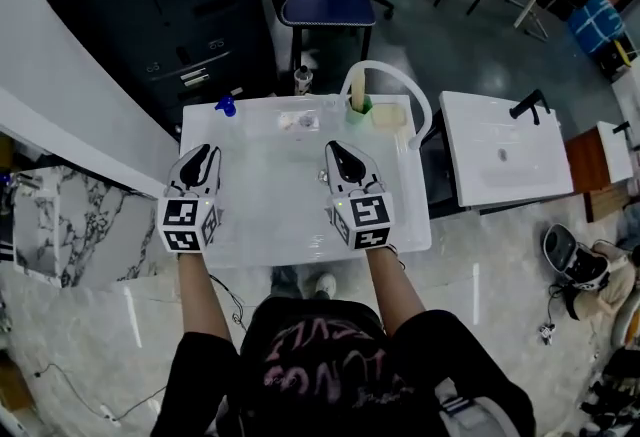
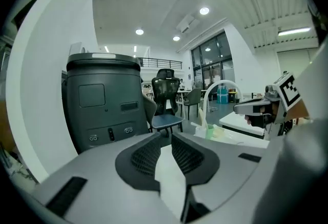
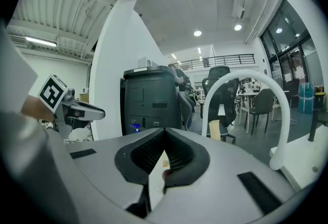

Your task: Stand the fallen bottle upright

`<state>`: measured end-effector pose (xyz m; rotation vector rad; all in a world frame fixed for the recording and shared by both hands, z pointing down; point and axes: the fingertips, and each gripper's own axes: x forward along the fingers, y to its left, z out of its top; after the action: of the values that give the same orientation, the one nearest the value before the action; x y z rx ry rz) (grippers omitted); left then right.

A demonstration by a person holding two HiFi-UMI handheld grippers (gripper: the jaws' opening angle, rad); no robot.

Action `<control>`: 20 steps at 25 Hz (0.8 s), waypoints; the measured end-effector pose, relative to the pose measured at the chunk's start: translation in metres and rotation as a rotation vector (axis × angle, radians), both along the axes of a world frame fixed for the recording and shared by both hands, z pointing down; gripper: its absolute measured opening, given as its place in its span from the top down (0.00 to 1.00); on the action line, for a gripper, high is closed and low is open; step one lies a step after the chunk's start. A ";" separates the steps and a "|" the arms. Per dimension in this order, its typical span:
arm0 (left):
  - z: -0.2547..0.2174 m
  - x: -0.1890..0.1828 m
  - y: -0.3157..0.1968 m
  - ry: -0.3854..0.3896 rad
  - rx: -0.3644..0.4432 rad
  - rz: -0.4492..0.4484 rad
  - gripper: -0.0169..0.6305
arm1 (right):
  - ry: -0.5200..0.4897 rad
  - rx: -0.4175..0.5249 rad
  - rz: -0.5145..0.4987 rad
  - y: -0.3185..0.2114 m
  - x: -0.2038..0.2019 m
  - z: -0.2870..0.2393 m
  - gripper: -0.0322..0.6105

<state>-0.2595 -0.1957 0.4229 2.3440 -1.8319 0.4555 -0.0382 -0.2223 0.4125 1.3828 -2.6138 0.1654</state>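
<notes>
Found left gripper jaws narrowly apart, right gripper closed, both empty. Ahead of both, clear bottle (faint, apparently lying); risked shoving it away unless jaws widened.

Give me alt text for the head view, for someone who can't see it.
Seen from above, a person holds a left gripper and a right gripper over a white table, neither gripping anything. At the table's far edge stand a green cup and an arching white hose.
</notes>
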 end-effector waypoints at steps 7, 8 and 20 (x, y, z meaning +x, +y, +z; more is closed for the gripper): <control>-0.025 0.015 0.037 -0.005 0.046 -0.037 0.92 | -0.019 0.034 -0.006 0.025 0.015 -0.023 0.93; -0.028 0.016 0.042 -0.008 0.053 -0.043 0.92 | -0.020 0.041 -0.008 0.028 0.017 -0.026 0.93; -0.060 0.033 0.096 0.048 0.149 -0.125 0.95 | -0.017 0.113 -0.036 0.066 0.039 -0.053 0.93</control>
<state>-0.2265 -0.0996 0.3627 2.2907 -2.0405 0.2540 0.0009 -0.1567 0.3599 1.3741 -2.6984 0.0246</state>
